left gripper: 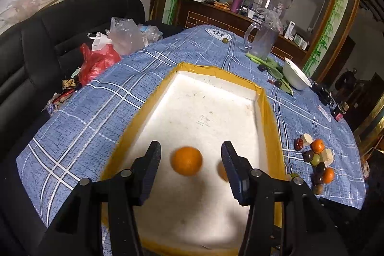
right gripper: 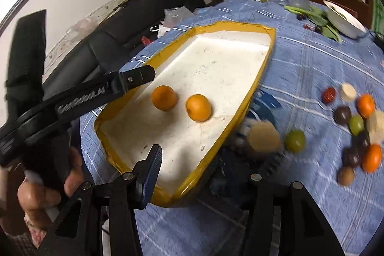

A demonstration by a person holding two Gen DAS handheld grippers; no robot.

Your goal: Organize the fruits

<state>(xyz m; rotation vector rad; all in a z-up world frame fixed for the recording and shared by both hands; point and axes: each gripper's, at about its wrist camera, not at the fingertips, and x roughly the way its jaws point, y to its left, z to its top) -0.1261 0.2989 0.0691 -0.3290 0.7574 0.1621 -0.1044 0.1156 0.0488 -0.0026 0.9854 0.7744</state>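
A white foam tray with a yellow taped rim [left gripper: 270,112] [right gripper: 252,88] lies on the blue checked tablecloth. Two oranges lie in it: one [left gripper: 186,160] [right gripper: 164,98] between my left fingers, the other [left gripper: 222,170] [right gripper: 198,107] partly behind my left gripper's right finger. My left gripper [left gripper: 190,160] is open over the tray, holding nothing; it shows in the right wrist view [right gripper: 138,77] too. My right gripper [right gripper: 211,155] is open near the tray's right edge; its right finger is blurred. A pile of mixed fruit [left gripper: 316,160] [right gripper: 355,126] lies right of the tray, with a green fruit [right gripper: 295,141] nearer.
At the far side stand a glass jug [left gripper: 261,40], a white bowl [left gripper: 296,74] and green leaves [left gripper: 271,64]. Plastic bags [left gripper: 112,47] lie on a black sofa to the left. A beige blurred object [right gripper: 264,136] lies by the tray edge.
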